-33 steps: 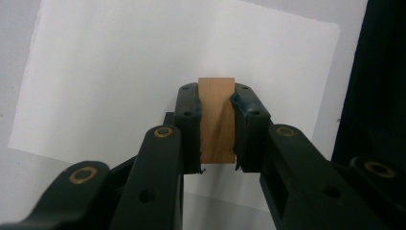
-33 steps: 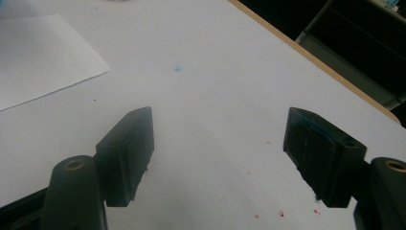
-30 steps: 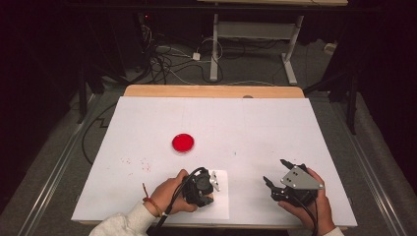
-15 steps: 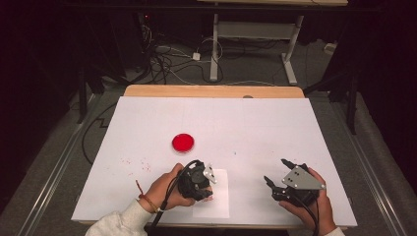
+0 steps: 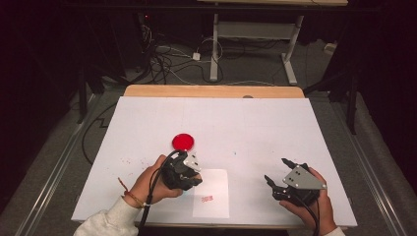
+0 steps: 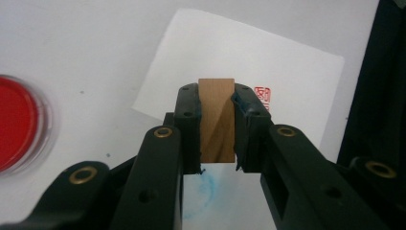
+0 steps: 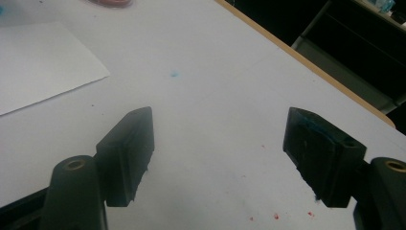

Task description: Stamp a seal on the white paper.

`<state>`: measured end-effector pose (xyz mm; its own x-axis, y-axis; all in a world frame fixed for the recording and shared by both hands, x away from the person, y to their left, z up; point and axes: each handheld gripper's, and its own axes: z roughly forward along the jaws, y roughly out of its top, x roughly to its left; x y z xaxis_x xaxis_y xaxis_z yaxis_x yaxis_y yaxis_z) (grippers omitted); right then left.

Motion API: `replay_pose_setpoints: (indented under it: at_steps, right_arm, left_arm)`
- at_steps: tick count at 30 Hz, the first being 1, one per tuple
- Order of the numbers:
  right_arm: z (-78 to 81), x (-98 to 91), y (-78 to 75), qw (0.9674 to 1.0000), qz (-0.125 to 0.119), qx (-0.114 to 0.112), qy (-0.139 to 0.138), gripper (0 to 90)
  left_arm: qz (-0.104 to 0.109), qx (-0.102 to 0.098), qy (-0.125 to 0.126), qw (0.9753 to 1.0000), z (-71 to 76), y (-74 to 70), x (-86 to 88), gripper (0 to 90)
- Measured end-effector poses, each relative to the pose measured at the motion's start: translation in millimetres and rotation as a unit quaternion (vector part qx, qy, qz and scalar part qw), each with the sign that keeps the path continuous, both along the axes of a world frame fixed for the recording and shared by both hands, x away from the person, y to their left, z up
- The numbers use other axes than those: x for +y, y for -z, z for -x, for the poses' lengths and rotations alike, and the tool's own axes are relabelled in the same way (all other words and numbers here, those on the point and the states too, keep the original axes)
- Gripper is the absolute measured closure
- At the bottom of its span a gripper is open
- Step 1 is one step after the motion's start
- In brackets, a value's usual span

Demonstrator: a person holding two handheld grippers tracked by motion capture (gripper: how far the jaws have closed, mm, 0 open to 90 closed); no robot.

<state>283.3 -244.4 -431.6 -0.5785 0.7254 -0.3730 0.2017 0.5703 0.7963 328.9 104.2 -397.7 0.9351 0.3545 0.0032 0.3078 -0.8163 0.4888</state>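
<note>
Upright, wooden stamp [image 6: 217,120] stands clamped in left tool [image 6: 216,103].

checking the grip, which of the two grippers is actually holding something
The left gripper: its jaws are clamped on a wooden block. The right gripper has jaws spread wide apart.

smooth wooden block [image 6: 217,120], matt white paper sheet [image 6: 239,72], glossy red ink pad [image 5: 183,141], matt black jaws
</note>
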Motion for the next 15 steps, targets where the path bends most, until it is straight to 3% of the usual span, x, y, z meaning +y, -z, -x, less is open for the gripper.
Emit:
replay_pose_setpoints:
  at_steps: [15]
  right_arm:
    - [-3.6, 0.7, 1.0, 1.0000, -0.001, 0.004, 0.000, 26.7]
  left_arm:
    - [0.022, -0.017, -0.035, 0.9990, -10.8, 0.0, 20.2, 73.5]
